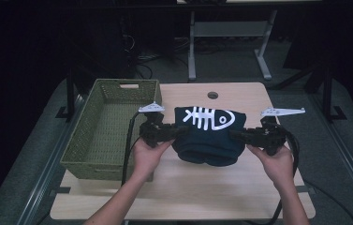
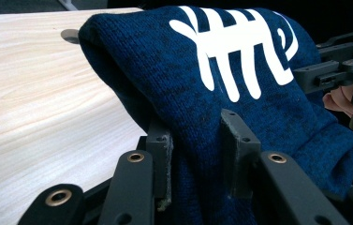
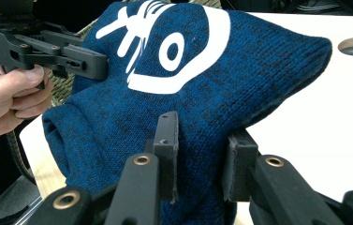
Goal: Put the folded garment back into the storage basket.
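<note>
Left gripper [image 1: 180,132] and right gripper [image 1: 236,135] each pinch a fold of the folded dark-blue knit sweater with white fish-skeleton print [image 1: 209,136], one per side. Sweater hangs between them, lifted off the light wood table [image 1: 188,187]. Left of the left gripper: olive woven basket [image 1: 111,126]. Beyond the sweater: round tabletop hole [image 1: 213,95].

The folded sweater [image 2: 239,93] hides each gripper's pads.
</note>
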